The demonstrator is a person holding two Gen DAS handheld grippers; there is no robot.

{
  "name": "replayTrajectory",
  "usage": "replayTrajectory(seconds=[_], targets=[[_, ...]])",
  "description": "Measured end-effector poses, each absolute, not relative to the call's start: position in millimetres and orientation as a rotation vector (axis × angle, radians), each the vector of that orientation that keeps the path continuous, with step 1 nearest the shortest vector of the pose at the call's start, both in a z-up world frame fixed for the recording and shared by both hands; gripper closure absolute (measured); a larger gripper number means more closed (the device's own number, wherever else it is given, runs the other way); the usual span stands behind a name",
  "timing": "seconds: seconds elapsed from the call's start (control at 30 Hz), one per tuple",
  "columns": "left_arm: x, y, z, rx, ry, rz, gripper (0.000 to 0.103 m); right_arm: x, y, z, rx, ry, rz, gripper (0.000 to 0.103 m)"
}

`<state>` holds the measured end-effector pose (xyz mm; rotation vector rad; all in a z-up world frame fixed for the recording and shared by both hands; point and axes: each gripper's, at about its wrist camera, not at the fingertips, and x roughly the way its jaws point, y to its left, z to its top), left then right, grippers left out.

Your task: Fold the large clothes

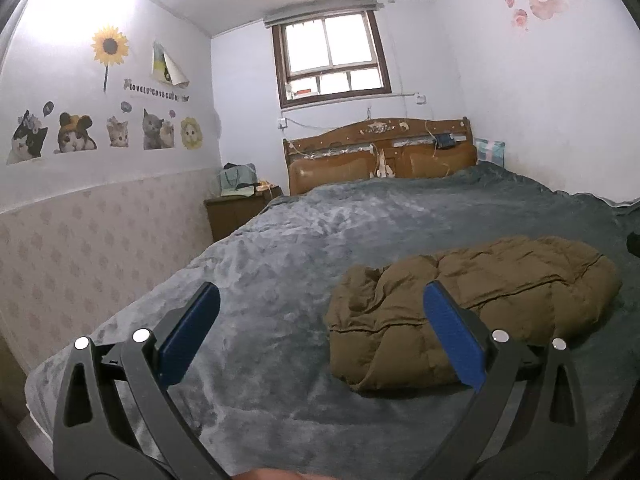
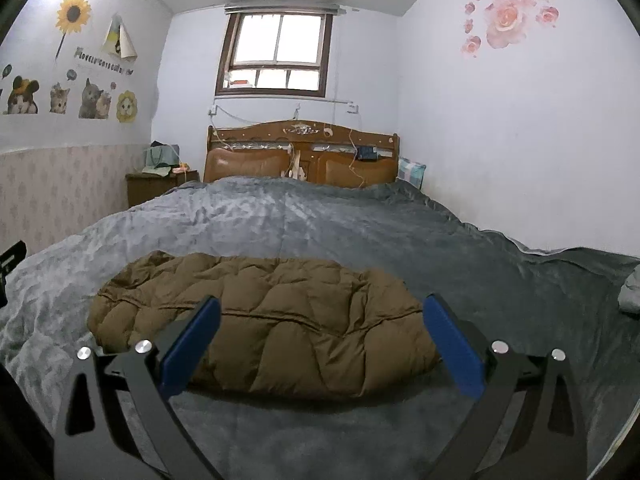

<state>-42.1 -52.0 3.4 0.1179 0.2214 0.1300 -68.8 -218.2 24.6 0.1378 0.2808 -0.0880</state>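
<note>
An olive-brown quilted padded coat (image 1: 472, 304) lies folded into a compact bundle on the grey bed blanket (image 1: 280, 248). In the left wrist view it sits to the right of centre. My left gripper (image 1: 320, 300) hangs open above the blanket, and its right finger overlaps the coat's left end. In the right wrist view the coat (image 2: 280, 312) stretches across the middle. My right gripper (image 2: 320, 312) is open, hovering just in front of the coat with nothing between its blue pads (image 2: 452, 348). Neither gripper holds fabric.
The bed's wooden headboard (image 2: 300, 152) stands under a window (image 2: 276, 54). A wooden nightstand (image 2: 156, 186) with bags sits at the bed's left. Walls with stickers close in on both sides. A dark part of the other gripper (image 2: 10, 264) shows at the left edge.
</note>
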Motion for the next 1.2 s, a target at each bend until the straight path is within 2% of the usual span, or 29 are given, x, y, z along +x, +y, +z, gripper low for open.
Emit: replayTrajectory(seconds=[1.2], targets=[[-44,-56,3,0.141,0.221,0.124,0.003,-60,-213,14,0.104,0.308,-0.082,0.002]])
